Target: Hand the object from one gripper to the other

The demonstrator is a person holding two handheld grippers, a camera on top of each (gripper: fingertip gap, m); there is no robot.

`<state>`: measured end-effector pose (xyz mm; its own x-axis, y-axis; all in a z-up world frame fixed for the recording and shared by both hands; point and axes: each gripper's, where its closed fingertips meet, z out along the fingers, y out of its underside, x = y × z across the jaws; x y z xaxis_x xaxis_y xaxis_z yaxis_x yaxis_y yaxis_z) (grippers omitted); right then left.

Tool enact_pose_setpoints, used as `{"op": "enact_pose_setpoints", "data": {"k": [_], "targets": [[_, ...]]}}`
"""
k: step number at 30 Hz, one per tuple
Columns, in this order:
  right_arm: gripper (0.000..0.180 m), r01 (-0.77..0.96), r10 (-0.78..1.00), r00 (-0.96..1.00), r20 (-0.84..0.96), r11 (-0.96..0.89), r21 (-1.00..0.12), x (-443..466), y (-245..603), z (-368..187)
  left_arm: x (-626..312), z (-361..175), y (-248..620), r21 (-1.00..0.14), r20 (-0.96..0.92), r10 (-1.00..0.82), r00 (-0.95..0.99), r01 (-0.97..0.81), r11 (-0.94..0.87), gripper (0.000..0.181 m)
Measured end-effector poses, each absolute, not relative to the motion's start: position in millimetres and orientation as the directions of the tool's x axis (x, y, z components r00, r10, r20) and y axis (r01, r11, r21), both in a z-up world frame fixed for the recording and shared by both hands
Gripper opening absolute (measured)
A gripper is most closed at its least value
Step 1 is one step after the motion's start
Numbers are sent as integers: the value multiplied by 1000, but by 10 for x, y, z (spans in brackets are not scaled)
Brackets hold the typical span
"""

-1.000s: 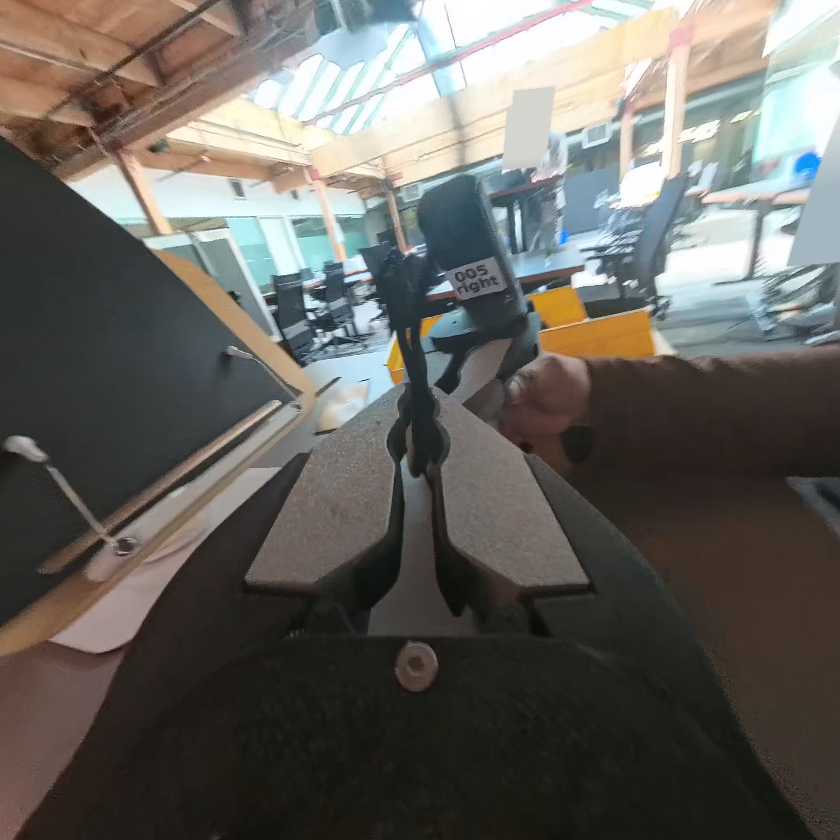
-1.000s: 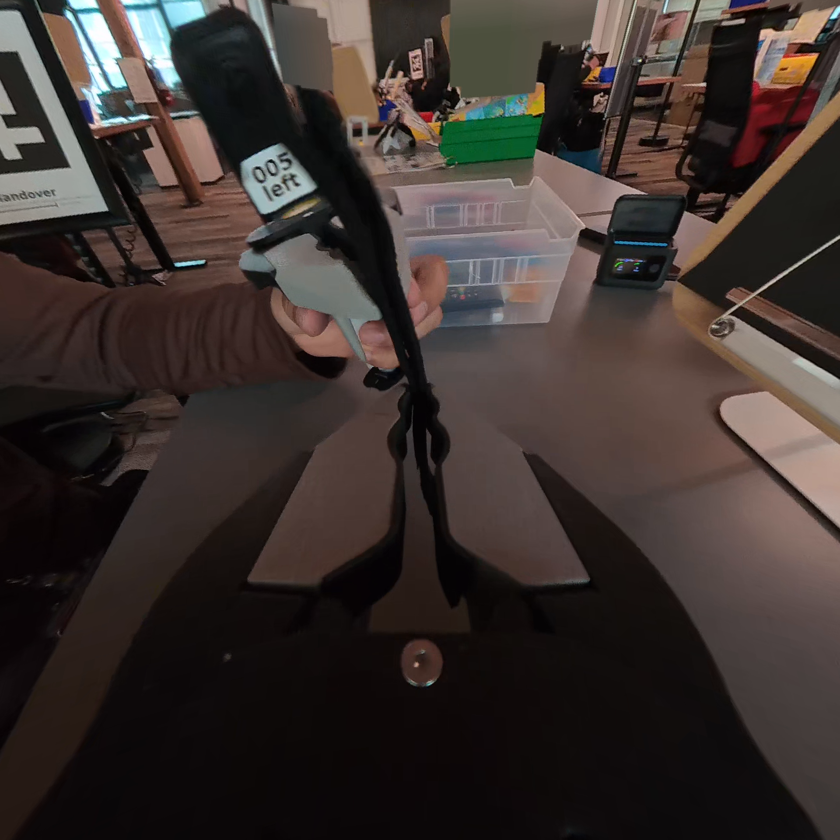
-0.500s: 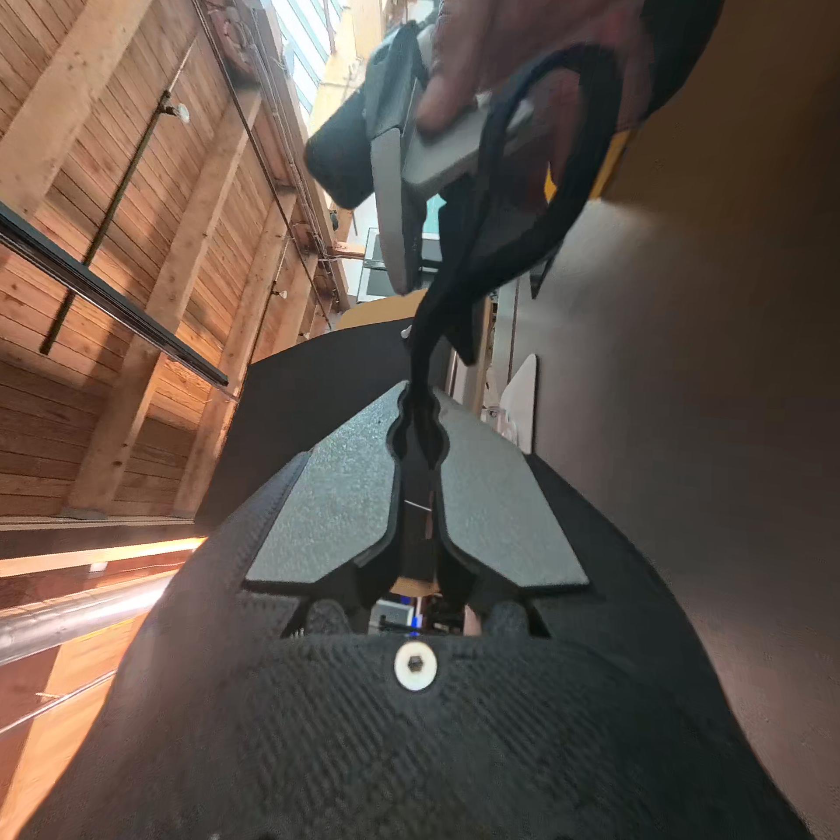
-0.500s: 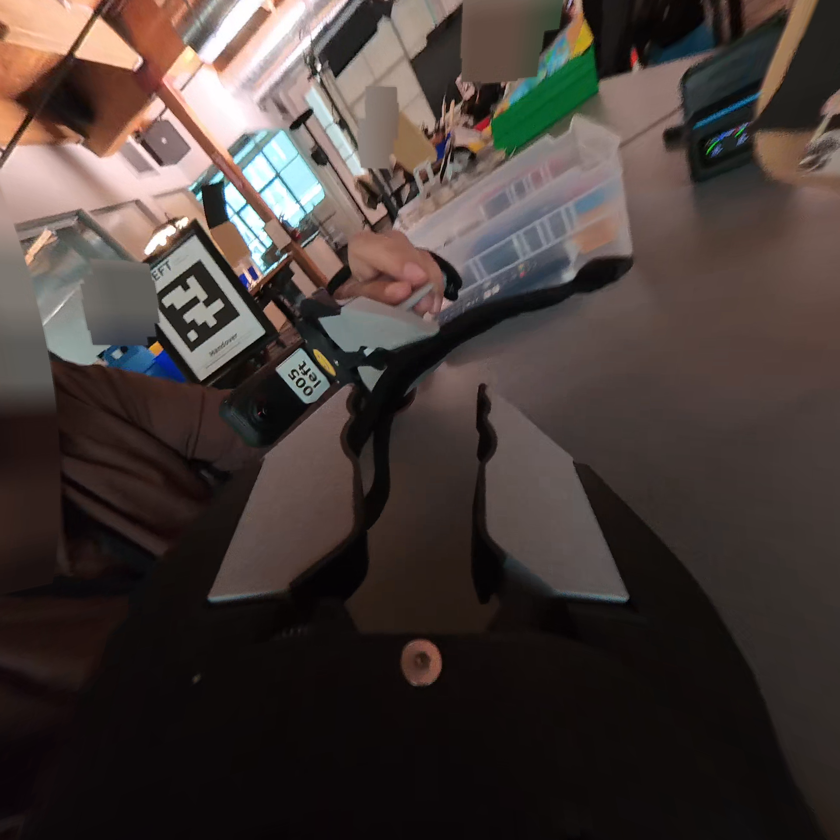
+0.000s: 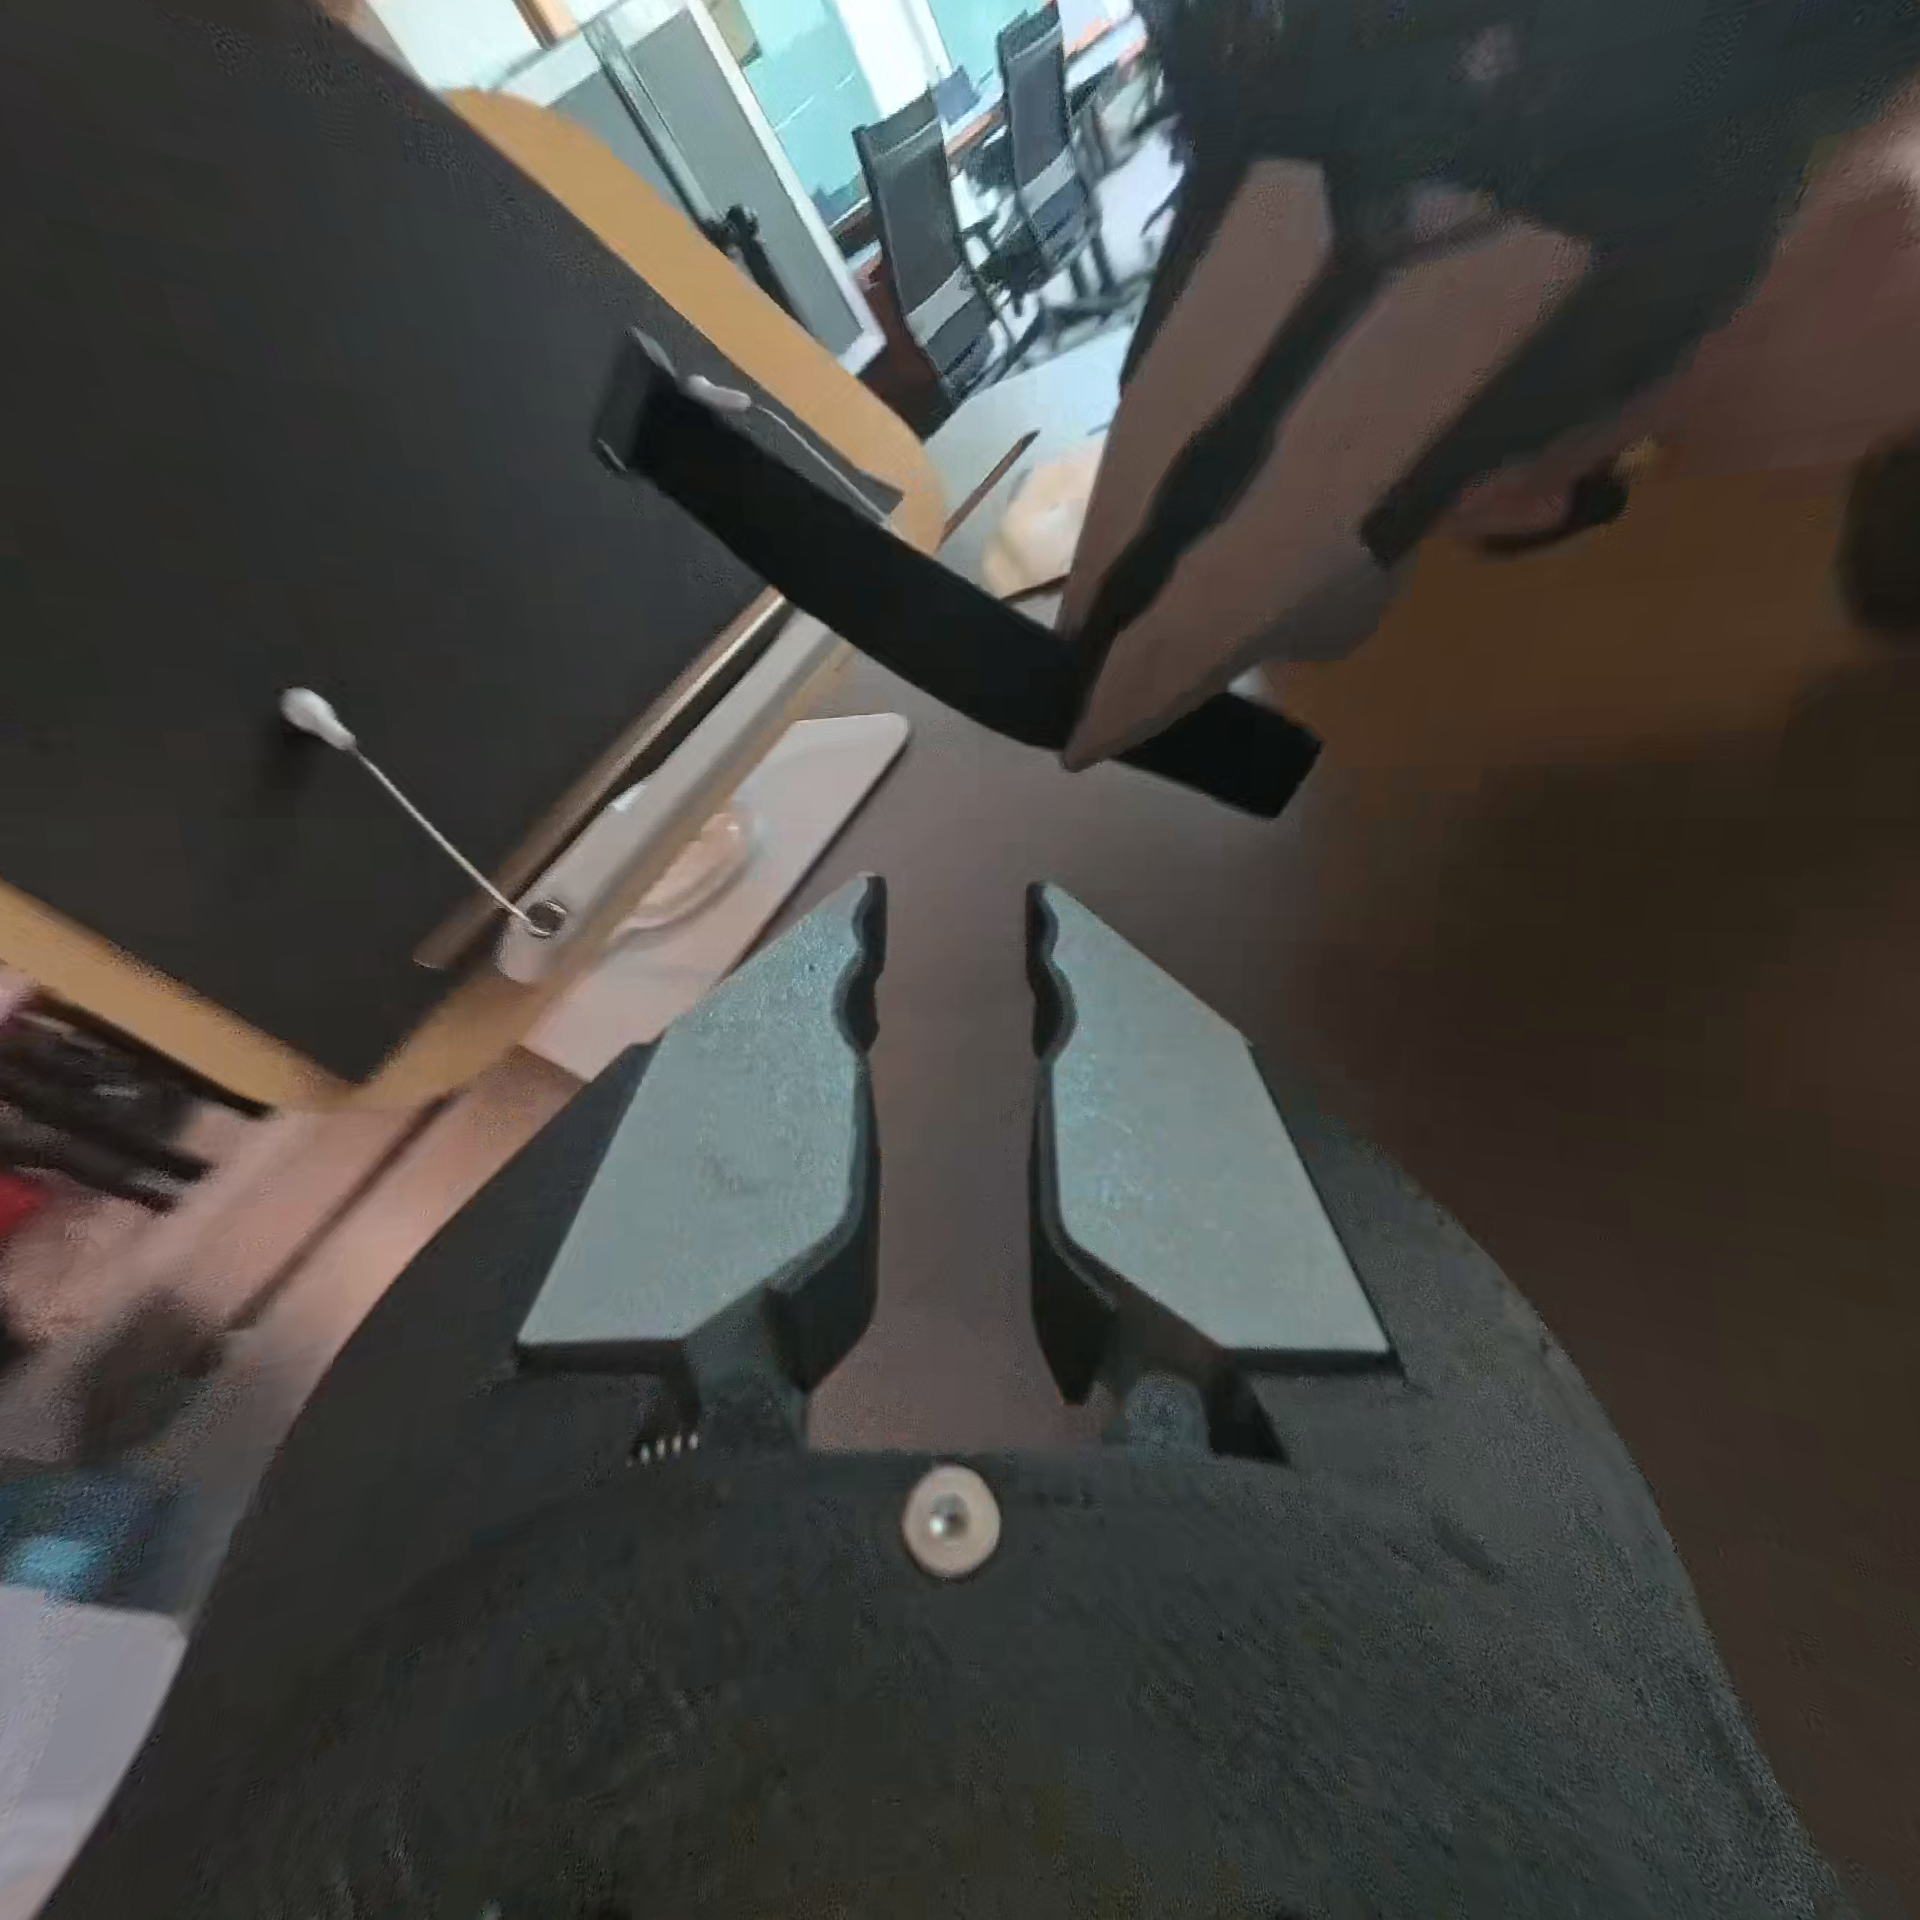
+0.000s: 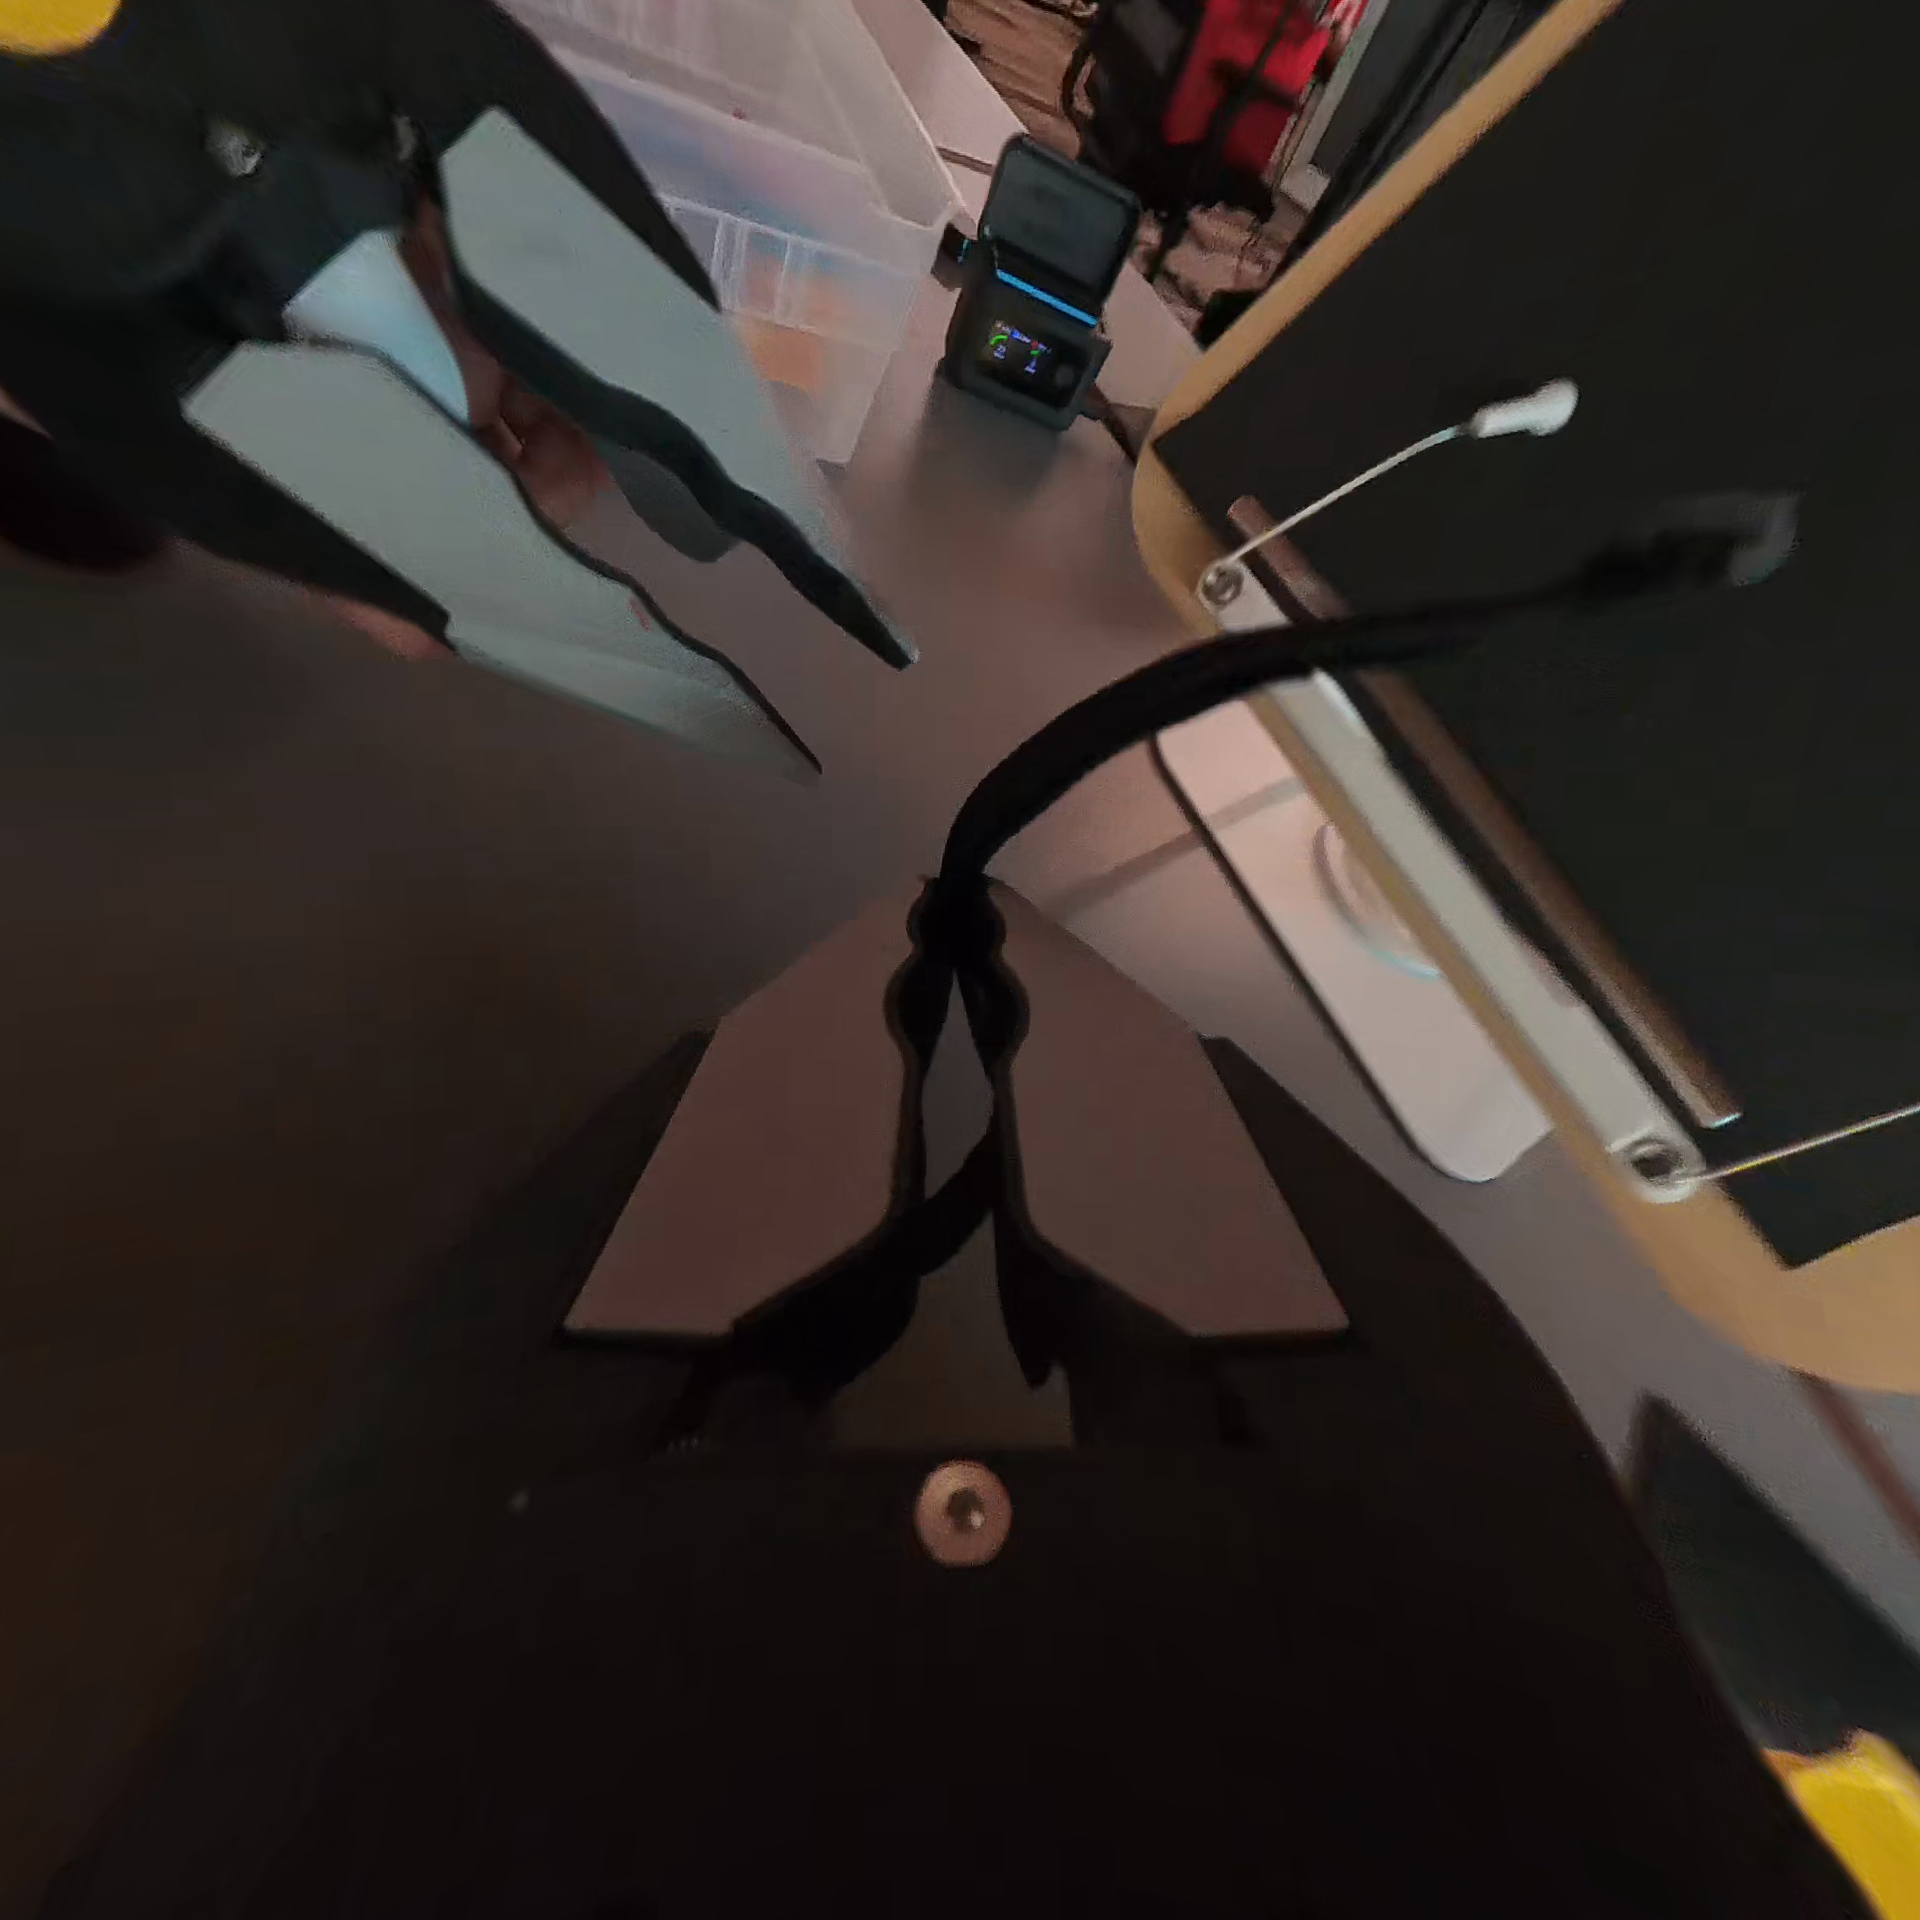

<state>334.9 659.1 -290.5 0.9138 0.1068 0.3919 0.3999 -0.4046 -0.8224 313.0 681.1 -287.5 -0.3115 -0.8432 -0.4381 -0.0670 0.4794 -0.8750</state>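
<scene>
A black strap (image 5: 883,592) hangs in the air over the dark table (image 5: 1507,987). In the left wrist view my right gripper (image 5: 1081,727) comes in from the upper right and is shut on the strap near one end. My left gripper (image 5: 951,914) is open and empty, just below and apart from the strap. In the right wrist view my right gripper (image 6: 956,914) is shut on the strap (image 6: 1247,665), which curves away to the upper right. The left gripper (image 6: 857,712) shows at the upper left, jaws apart, clear of the strap.
A black board with a wooden edge (image 5: 260,468) stands on a white base (image 5: 727,831) beside the grippers; it also shows on the right of the right wrist view (image 6: 1662,779). A clear plastic bin (image 6: 790,208) and a small device with a screen (image 6: 1039,301) sit farther back.
The strap has passed from the left gripper to the right one. The left gripper opened and drew back; the right gripper, open half a second ago, shut on the strap.
</scene>
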Motion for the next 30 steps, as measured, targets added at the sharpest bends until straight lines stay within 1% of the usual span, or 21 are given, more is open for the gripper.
{"op": "enact_pose_setpoints", "data": {"k": [1, 4, 6, 7, 9, 12, 13, 15, 17, 21, 22, 23, 25, 26, 28, 30], "targets": [[1, 441, 100, 893, 440, -397, -805, 3331, 6603, -2885, 3120, -2859, 6787, -915, -352, -872, -341, -73, 398, 25], [1, 524, 75, 839, 539, -381, -762, 3290, 6635, -2837, 3109, -2743, 6757, -982, -124, -914, -387, -84, 169, 35], [1, 574, 59, 800, 598, -368, -732, 3236, 6670, -2814, 3098, -2660, 6733, -995, -48, -915, -402, -62, 80, 37], [1, 602, 63, 777, 627, -368, -709, 3193, 6691, -2825, 3090, -2629, 6711, -997, -34, -911, -412, -50, 60, 34], [2, 651, 48, 719, 693, -393, -649, 3172, 6736, -2848, 3074, -2569, 6677, -999, -29, -908, -418, -18, 40, 30], [2, 695, 63, 667, 742, -411, -590, 3106, 6795, -2905, 3082, -2576, 6648, -999, -25, -913, -408, -25, 38, 35], [2, 704, 67, 658, 750, -410, -580, 3087, 6804, -2909, 3090, -2577, 6652, -999, -23, -917, -397, -25, 35, 34], [2, 704, 65, 660, 749, -400, -586, 3070, 6806, -2892, 3112, -2561, 6720, -999, -38, -934, -356, -13, 46, 19], [2, 701, 58, 662, 747, -398, -591, 3087, 6795, -2874, 3106, -2554, 6724, -999, -37, -926, -377, -20, 48, 18], [3, 733, 34, 624, 781, -373, -569, 3074, 6797, -2816, 3078, -2504, 6727, -1000, 15, -912, -411, -15, -9, 15], [5, 733, 23, 624, 781, -364, -575, 3068, 6801, -2803, 3075, -2492, 6743, -1000, 18, -913, -408, -11, -15, 11], [13, 718, 24, 647, 762, -356, -598, 3053, 6801, -2808, 3074, -2480, 6778, -1000, 16, -917, -398, -4, -16, 2], [16, 633, 45, 754, 656, -318, -706, 2992, 6793, -2785, 3077, -2475, 6853, -1000, -1, -925, -380, 6, -2, 1], [19, 570, 64, 813, 579, -289, -769, 2965, 6782, -2756, 3080, -2469, 6900, -1000, -5, -930, -368, 12, 0, 1], [33, 409, 91, 912, 399, -248, -878, 2978, 6746, -2686, 3068, -2442, 6961, -1000, -3, -931, -365, 29, -8, 1], [35, 237, 177, 964, 201, -216, -947, 2937, 6696, -2633, 3038, -2394, 6951, -998, 14, -917, -399, 45, -35, 1]]}}
